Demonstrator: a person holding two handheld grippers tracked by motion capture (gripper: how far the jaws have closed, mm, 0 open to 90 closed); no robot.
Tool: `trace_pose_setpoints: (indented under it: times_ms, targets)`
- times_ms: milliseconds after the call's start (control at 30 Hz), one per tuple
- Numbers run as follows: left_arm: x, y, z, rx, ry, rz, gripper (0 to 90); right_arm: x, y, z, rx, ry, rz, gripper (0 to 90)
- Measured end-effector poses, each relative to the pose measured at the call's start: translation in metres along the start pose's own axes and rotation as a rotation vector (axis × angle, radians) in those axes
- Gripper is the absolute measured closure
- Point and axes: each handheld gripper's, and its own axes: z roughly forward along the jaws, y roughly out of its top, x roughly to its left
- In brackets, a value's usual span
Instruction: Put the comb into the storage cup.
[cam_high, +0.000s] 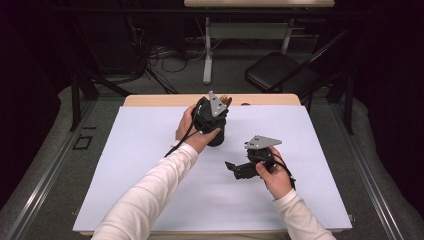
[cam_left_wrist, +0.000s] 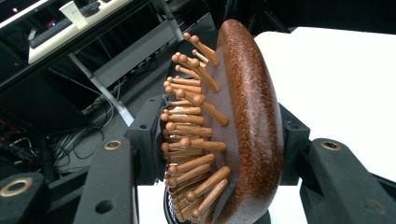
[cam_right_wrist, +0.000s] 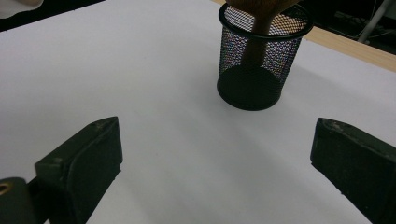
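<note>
The wooden hairbrush has a glossy, reddish-brown oval back and rows of round-tipped wooden pins set in a dark cushion. Its head stands upright, edge-on in the left gripper view, while its handle drops into a black wire-mesh pen cup that stands on the white table cover, toward the far edge and a little left of centre. The left gripper sits right over that cup, and the brush head lies between its two black jaws: one pad presses the pin side, the other the smooth back, so the jaws are clamped on the brush. The right gripper hangs to the right and nearer the person, well apart from the cup, pointing toward it; its jaws stand wide with nothing between them above the bare cover.
</note>
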Motion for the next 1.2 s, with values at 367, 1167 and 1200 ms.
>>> trace_pose_setpoints:
  times_ms: [367,1167,1200]
  targets:
    - [-0.011,0.0,0.0,-0.001,0.006,0.065,47.8,0.0,0.0,-0.001,-0.001,-0.001,0.0,2.0]
    - [-0.037,-0.006,0.001,-0.015,0.053,0.172,47.3,-0.001,-0.001,0.0,0.005,-0.002,0.001,2.0]
    - [-0.038,-0.007,0.001,-0.015,0.054,0.175,47.3,-0.001,-0.001,0.0,0.006,-0.002,0.0,2.0]
